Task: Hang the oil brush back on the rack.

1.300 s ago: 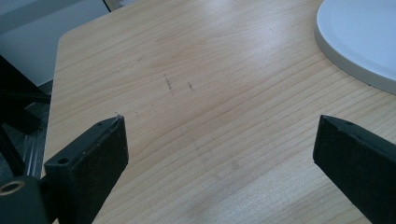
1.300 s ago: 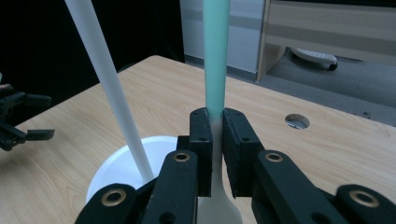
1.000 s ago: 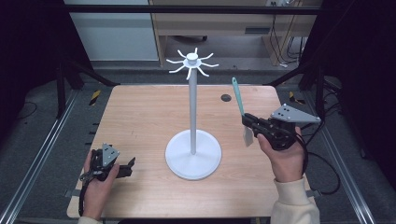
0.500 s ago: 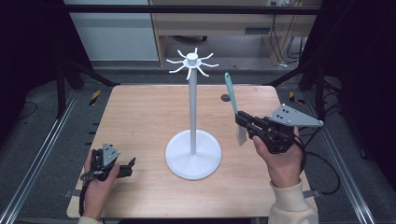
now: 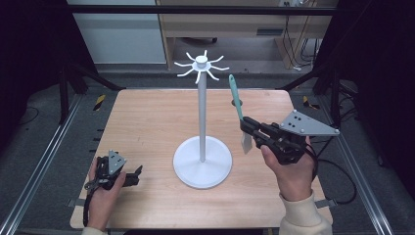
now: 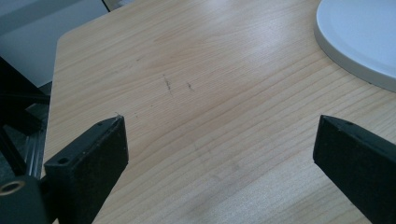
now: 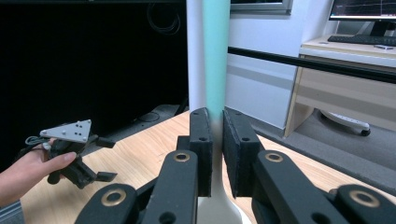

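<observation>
Jaws of right gripper (image 5: 250, 128) clamping spatula (image 5: 238, 105) upright, likely for hanging on rack (image 5: 201, 120); left gripper (image 5: 128, 176) resting wide open, empty, on counter (image 5: 147, 122).

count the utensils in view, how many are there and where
1: a spatula with a green handle, held upright in the shut right gripper, right of the white hook stand. Nothing hangs on the stand's hooks.

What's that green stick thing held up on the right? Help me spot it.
Start at the tall white stand in the middle of the wooden table. Just right of its pole, the right gripper clamps a spatula upright: teal handle on top, pale blade below, the only coloured item there.
</observation>
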`<action>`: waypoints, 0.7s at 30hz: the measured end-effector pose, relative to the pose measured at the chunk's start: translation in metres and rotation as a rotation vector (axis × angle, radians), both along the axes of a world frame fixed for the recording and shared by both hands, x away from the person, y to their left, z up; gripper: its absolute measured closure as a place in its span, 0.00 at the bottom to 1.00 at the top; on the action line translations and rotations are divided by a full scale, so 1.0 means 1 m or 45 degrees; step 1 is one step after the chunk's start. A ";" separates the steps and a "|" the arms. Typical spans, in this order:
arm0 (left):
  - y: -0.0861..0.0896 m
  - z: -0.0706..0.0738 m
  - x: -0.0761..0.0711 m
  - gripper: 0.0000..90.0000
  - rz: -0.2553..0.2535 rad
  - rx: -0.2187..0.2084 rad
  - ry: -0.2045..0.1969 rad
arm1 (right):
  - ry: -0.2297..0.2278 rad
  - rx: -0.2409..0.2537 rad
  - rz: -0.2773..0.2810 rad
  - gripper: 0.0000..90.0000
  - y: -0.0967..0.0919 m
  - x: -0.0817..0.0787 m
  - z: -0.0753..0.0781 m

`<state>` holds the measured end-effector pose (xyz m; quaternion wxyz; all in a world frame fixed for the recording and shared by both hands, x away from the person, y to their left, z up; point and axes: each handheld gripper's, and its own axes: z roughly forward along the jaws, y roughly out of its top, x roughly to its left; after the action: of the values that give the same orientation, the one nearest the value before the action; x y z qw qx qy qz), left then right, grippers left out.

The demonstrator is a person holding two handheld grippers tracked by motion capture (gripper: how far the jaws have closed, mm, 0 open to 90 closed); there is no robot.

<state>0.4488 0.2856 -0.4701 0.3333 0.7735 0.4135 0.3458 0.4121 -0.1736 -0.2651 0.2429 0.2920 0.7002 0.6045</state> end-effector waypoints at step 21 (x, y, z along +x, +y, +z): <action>-0.001 -0.001 0.000 0.03 -0.006 0.006 0.006 | -0.026 -0.007 0.030 0.92 0.010 -0.005 0.005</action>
<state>0.4490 0.2849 -0.4707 0.3313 0.7760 0.4117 0.3443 0.4069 -0.1631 -0.2599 0.2438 0.2769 0.7027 0.6084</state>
